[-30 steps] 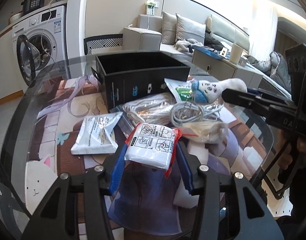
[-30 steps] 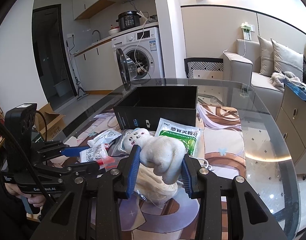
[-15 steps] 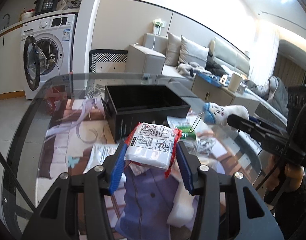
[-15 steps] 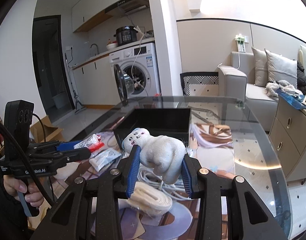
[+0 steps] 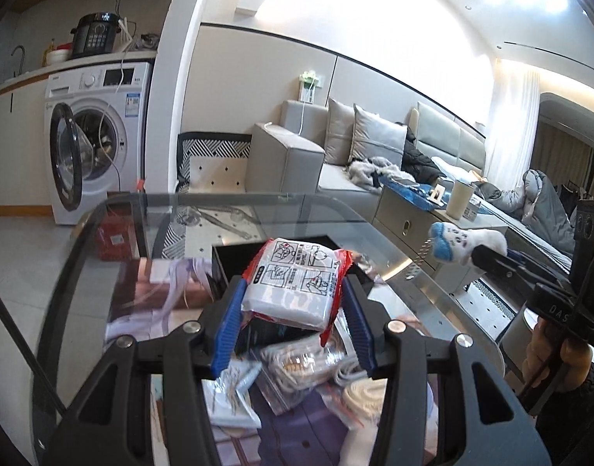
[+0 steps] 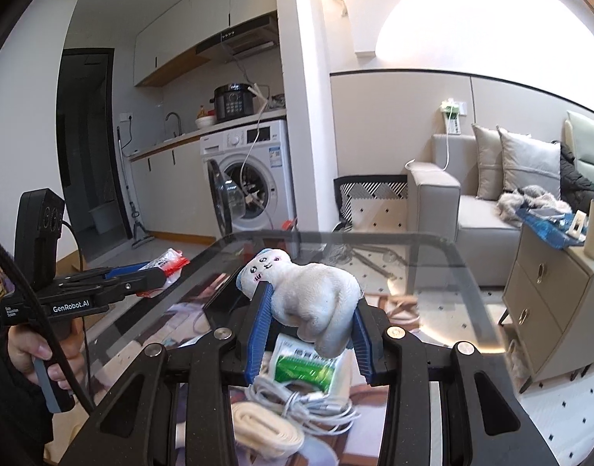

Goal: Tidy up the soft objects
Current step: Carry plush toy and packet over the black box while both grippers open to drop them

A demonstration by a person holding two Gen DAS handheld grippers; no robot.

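Slippage threatens both loads: left gripper (image 5: 293,326) pinches a crinkly white-and-red plastic packet (image 5: 297,283) by its rear edge. Right gripper (image 6: 306,330) squeezes a squashy white plush toy with a blue cap (image 6: 312,303), which could wriggle free above the black open box (image 5: 223,268).

The right gripper (image 6: 308,322) clamps a white plush toy with a blue cap (image 6: 308,295) between its blue fingers (image 6: 258,326), above the glass table (image 6: 432,272); a green sachet (image 6: 302,365) lies beneath.
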